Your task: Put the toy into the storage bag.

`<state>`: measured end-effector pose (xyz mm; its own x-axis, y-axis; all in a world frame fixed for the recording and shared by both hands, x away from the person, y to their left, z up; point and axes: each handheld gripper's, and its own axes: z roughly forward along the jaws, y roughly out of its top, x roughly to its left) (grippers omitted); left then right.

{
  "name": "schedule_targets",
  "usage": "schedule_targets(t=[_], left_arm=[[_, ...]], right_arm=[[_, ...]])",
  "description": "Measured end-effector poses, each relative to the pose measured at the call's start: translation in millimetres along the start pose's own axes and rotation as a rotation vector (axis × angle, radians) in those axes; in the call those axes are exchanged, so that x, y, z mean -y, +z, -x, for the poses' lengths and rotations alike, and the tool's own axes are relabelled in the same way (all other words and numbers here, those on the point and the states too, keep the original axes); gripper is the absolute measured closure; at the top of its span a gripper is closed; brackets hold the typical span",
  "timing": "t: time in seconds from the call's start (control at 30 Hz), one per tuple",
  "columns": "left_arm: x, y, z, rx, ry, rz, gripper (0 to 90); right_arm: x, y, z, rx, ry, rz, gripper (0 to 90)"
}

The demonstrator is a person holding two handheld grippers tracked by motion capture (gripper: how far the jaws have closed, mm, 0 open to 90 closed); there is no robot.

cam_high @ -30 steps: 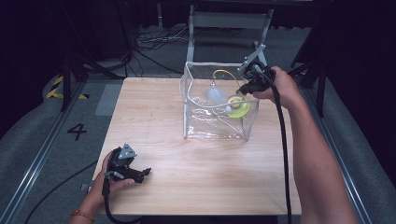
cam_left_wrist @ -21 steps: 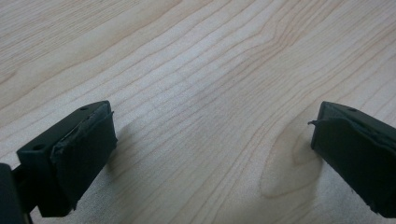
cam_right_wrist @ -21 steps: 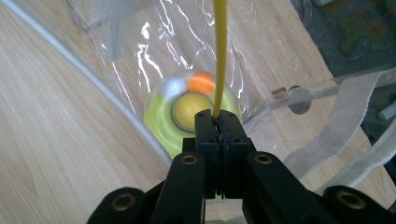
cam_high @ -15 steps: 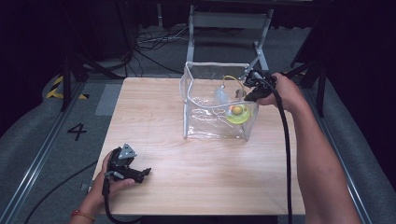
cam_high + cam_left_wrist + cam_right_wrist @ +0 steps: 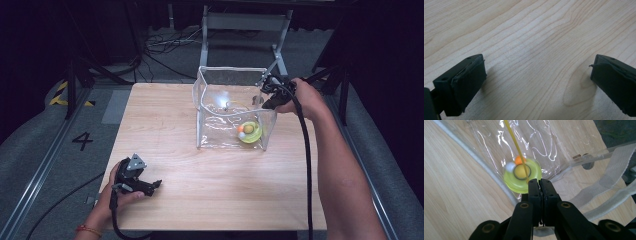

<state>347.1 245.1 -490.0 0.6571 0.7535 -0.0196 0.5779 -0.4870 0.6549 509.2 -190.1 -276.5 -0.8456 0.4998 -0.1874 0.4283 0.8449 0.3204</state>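
Clear bag (image 5: pixel 220 127) at table's (image 5: pixel 165 125) far right, yellow-green yo-yo (image 5: pixel 521 173) lying inside on its floor; right gripper (image 5: pixel 539 182) clamped on yellow string (image 5: pixel 517 147), a slack pinch risks slippage; left gripper (image 5: pixel 150 186) open, idle near-left.

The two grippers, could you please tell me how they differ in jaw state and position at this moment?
The left gripper rests low on the bare table near the front edge, jaws wide apart and empty. The right gripper is raised over the clear bag, jaws shut on a yellow string above the green yo-yo. Both have black jaws and a trailing cable.
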Motion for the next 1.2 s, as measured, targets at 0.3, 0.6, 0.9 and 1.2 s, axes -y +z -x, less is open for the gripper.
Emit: schedule_targets(t=[0.3,0.6,0.9,1.2], left_arm=[[0.0,0.0,0.0,0.000,0.000,0.000,0.3],[0.0,0.0,0.0,0.000,0.000,0.000,0.3],[0.0,0.0,0.0,-0.001,0.001,0.000,0.3],[0.0,0.0,0.0,0.000,0.000,0.000,0.3]], right_arm=[[11.2,-15.5,1.3,0.033,0.014,0.096,76.7],[25.6,-39.8,-4.6,0.066,0.037,0.202,64.8],[44.8,-56.1,-7.0,0.114,0.065,0.251,52.3],[67.3,-63.9,-10.6,0.166,0.101,0.298,42.3]])
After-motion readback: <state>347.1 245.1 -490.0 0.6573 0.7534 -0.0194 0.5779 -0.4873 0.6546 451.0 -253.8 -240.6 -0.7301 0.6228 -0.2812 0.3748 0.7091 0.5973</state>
